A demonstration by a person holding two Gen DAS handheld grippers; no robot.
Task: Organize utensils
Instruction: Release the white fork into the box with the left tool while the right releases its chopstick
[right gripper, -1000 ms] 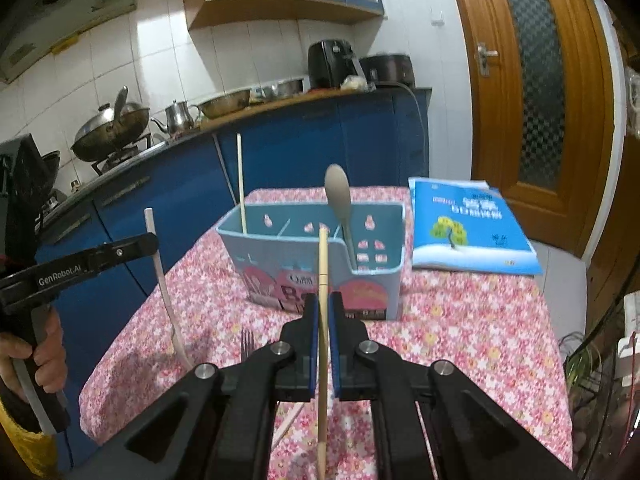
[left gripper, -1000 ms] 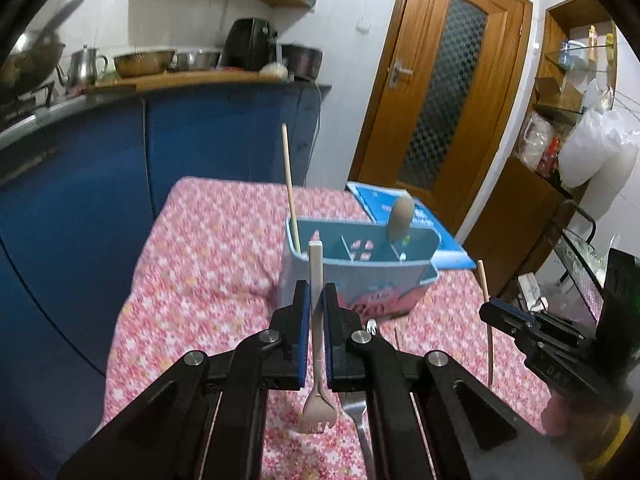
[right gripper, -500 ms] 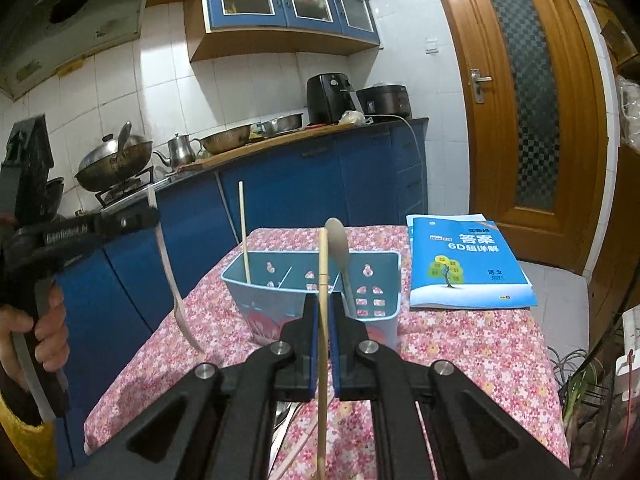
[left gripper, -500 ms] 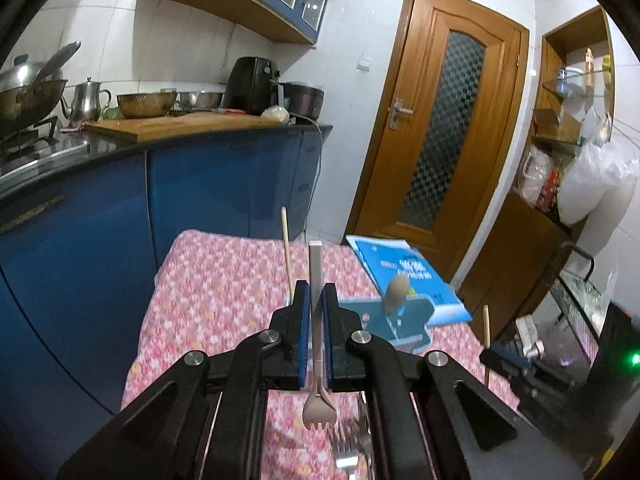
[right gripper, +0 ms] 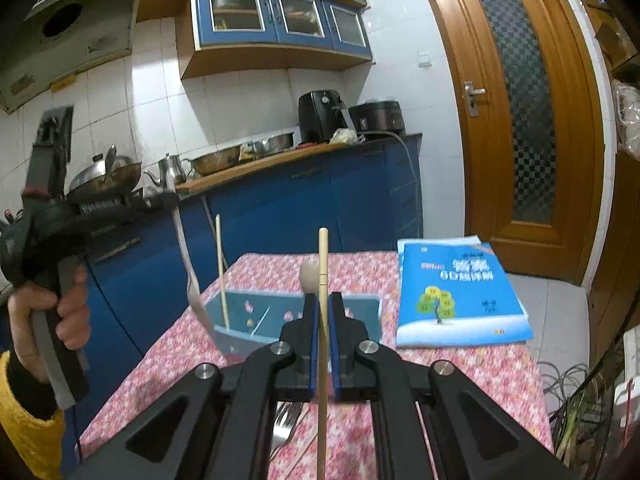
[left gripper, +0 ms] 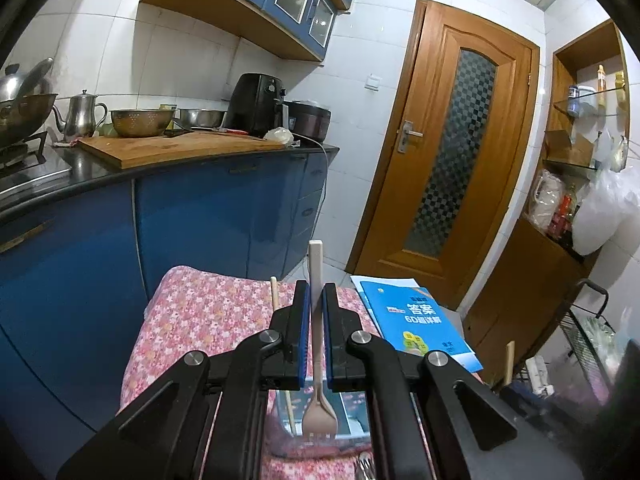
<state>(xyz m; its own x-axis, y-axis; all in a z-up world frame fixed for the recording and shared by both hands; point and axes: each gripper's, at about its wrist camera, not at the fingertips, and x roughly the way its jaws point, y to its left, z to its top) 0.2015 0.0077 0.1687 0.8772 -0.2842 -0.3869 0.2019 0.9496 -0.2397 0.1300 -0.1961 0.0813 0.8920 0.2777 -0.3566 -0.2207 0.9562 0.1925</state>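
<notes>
Right gripper (right gripper: 324,312) clamps chopstick (right gripper: 323,360); blue organizer (right gripper: 360,308) holds chopstick, spoon (right gripper: 309,274).

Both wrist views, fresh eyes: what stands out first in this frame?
Each gripper is clamped on a utensil held upright above the floral tablecloth: the left gripper pinches a beige plastic fork, tines down, and the right gripper a wooden chopstick. Beyond them stands the light blue utensil box, already holding another chopstick and a spoon, with a blue workbook beside it.
</notes>
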